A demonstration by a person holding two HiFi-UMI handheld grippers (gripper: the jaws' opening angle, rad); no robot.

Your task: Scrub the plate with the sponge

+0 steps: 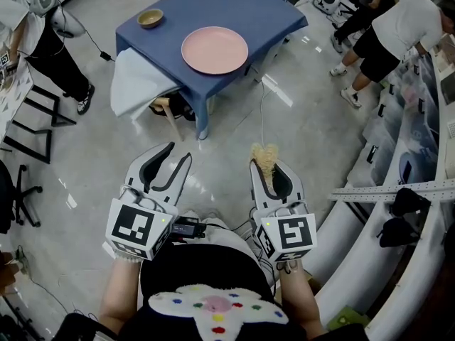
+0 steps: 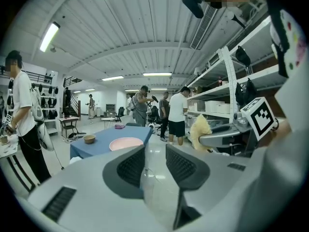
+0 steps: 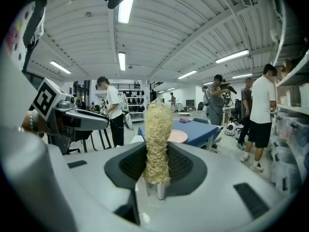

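Head view: both forearms reach forward from the body, side by side, pointing across the floor at the blue table (image 1: 249,13). The left gripper (image 1: 178,153) has its jaws spread wide with only floor between them. The right gripper (image 1: 265,165) is clamped narrow on the straw-coloured sponge (image 1: 265,156), which sticks out past its tips. The pink plate (image 1: 215,50) lies on the table, well apart from both grippers, with a small bowl (image 1: 150,18) further back. Each marker cube shows a black-and-white square pattern.

Left gripper view: jaws apart, nothing between the pads (image 2: 131,166), the plate (image 2: 126,143) far ahead.

Right gripper view: the sponge (image 3: 158,139) stands upright, pinched between both pads, and the plate (image 3: 177,136) sits beyond it.
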